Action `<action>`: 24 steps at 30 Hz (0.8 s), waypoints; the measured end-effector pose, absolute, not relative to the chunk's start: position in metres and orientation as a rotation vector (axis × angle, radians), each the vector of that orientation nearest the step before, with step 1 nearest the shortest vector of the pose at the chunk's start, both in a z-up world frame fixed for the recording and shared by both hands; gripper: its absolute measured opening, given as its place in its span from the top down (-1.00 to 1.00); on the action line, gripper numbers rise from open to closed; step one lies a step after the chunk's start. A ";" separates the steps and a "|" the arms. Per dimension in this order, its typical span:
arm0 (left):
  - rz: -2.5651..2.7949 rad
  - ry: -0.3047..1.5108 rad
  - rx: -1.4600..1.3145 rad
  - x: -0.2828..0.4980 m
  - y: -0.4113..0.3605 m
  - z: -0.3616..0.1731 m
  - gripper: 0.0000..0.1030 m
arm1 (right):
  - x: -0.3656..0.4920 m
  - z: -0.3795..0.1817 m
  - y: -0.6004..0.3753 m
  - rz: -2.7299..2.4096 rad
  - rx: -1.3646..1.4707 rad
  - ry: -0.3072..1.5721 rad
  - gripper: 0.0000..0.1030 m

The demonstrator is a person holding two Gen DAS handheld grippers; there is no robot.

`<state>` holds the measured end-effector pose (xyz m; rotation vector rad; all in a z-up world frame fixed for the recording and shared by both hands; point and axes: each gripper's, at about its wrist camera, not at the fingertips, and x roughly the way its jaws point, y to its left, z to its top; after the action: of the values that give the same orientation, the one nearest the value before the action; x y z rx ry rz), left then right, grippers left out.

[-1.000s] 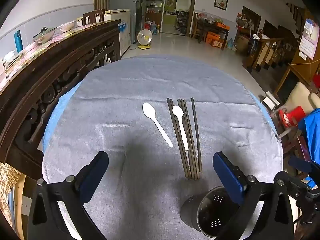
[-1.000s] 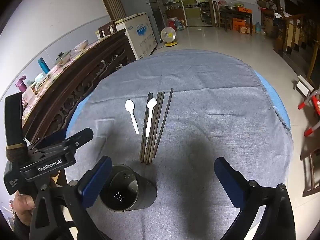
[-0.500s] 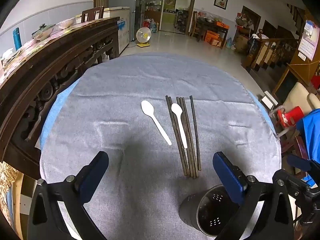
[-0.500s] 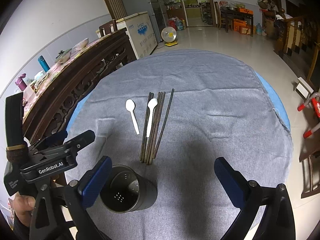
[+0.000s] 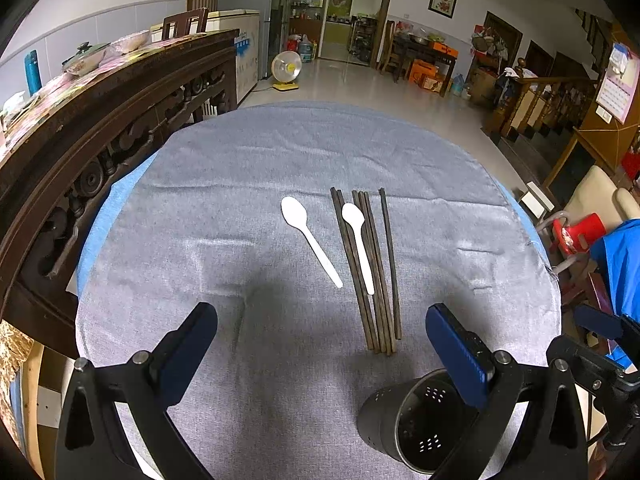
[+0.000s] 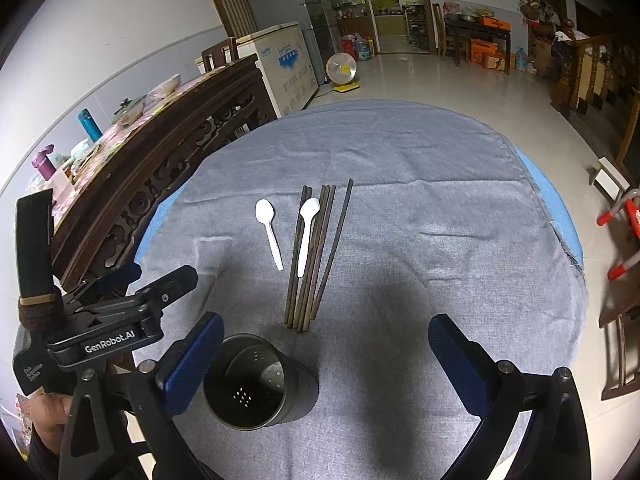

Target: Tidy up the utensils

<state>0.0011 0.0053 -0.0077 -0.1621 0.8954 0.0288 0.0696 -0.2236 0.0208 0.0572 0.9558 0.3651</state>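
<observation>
Several dark chopsticks lie side by side in the middle of a round table under a grey cloth. One white spoon rests on top of them. A second white spoon lies on the cloth just to their left. A dark perforated utensil holder stands upright and empty near the front edge. My left gripper hovers open above the near cloth. My right gripper is open too, with nothing between its fingers.
A carved dark wooden sideboard with bowls and bottles runs along the table's left side. Chairs and a red stool stand off the right edge. In the right wrist view, a hand holds the left gripper's handle.
The left wrist view has shifted slightly, so the utensils and holder sit a touch lower and left. Both grippers stay open and no utensil has moved.
</observation>
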 end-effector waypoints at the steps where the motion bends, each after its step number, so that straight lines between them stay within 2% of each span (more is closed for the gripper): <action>1: 0.028 0.895 -0.163 0.001 0.005 -0.008 -1.00 | 0.070 0.021 -0.223 0.366 0.055 0.956 -1.00; 24: 0.028 0.898 -0.169 0.002 0.006 -0.008 -1.00 | 0.072 0.021 -0.217 0.375 0.047 0.958 -1.00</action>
<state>0.0022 0.0061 -0.0079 -0.1687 0.8978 0.0284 0.0722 -0.2173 0.0210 0.0473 0.9577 0.3747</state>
